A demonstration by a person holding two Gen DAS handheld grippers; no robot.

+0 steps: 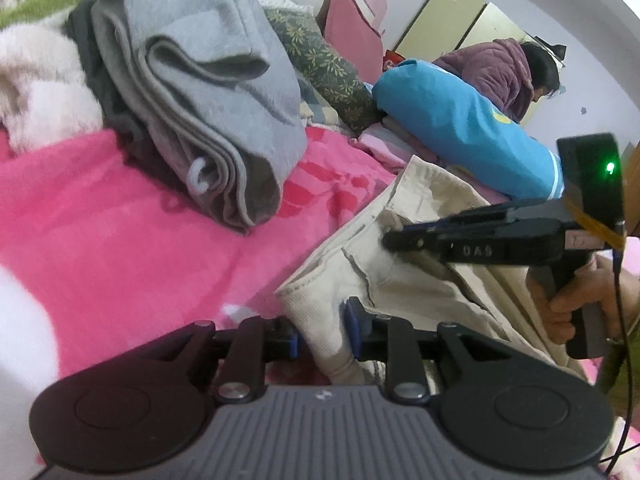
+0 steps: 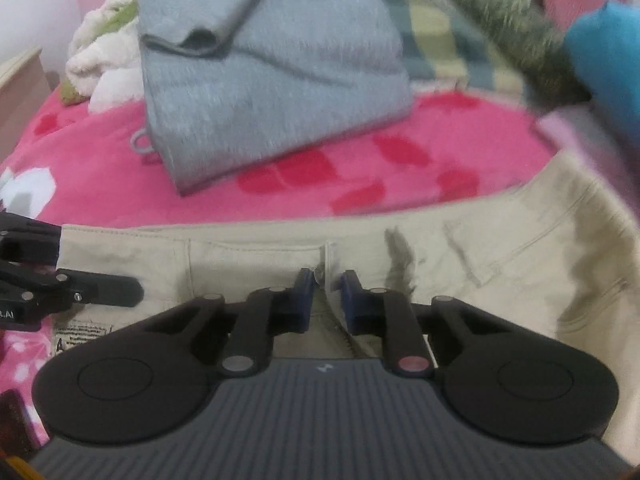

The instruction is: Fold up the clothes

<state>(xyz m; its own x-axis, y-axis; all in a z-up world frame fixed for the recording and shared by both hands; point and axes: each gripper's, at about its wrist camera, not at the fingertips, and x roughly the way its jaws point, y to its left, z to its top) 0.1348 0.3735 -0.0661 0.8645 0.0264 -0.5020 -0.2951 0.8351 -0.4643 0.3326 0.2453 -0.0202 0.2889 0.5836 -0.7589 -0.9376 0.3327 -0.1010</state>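
Note:
Beige trousers (image 1: pixel 404 276) lie on a pink bedspread (image 1: pixel 120 224), waistband toward the grippers. My left gripper (image 1: pixel 322 330) is shut on a bunched corner of the trousers' waistband. My right gripper (image 2: pixel 327 292) is shut on the waistband near the fly of the trousers (image 2: pixel 520 248). In the left wrist view the right gripper (image 1: pixel 390 238) comes in from the right, held by a hand. In the right wrist view the left gripper (image 2: pixel 136 292) shows at the left edge.
A folded grey garment (image 1: pixel 208 96) (image 2: pixel 272 68) lies on the bedspread (image 2: pixel 100 184) behind the trousers. A white fluffy blanket (image 1: pixel 40 84) lies at the left. A blue bundle (image 1: pixel 460 124), patterned pillows (image 1: pixel 324 64) and a seated person (image 1: pixel 516 72) are beyond.

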